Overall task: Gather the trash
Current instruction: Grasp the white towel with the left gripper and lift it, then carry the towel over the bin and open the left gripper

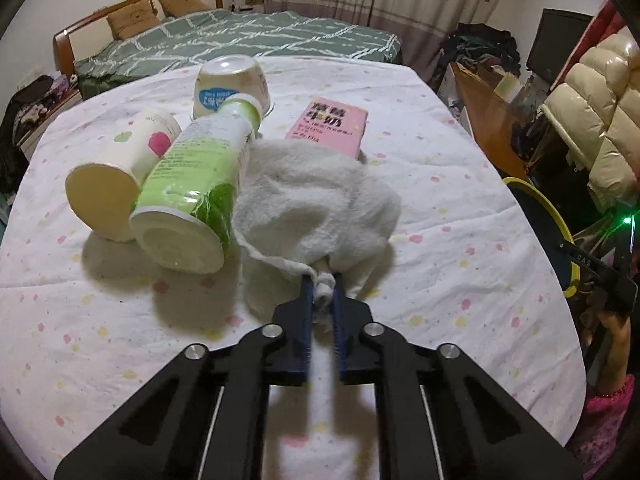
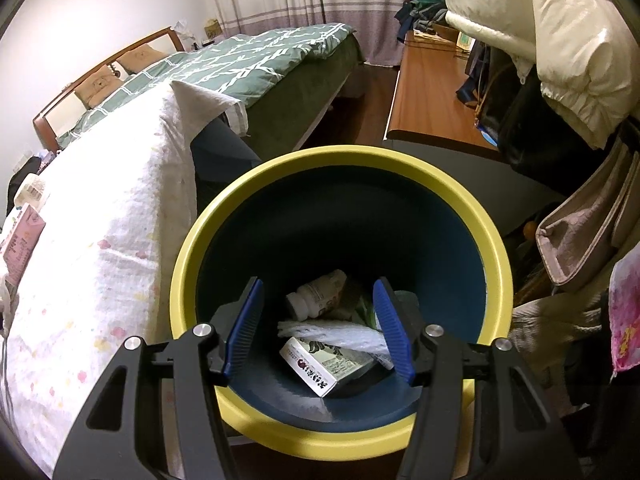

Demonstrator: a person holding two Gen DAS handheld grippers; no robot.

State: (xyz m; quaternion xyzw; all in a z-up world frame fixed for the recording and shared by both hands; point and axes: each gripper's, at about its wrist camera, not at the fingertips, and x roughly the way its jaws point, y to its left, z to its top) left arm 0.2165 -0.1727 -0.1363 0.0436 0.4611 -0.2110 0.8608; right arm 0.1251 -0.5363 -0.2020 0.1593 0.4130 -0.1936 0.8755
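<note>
White crumpled tissue (image 1: 316, 204) lies on the dotted tablecloth (image 1: 460, 248), its near corner pinched between the pressed-together blue pads of the left gripper (image 1: 323, 286). Just left of it lean a green bottle (image 1: 196, 192) and a paper cup (image 1: 120, 172); a pink carton (image 1: 330, 126) lies behind. The right gripper (image 2: 318, 324) hangs spread over the yellow-rimmed bin (image 2: 188, 252), its arms hiding part of the trash inside.
</note>
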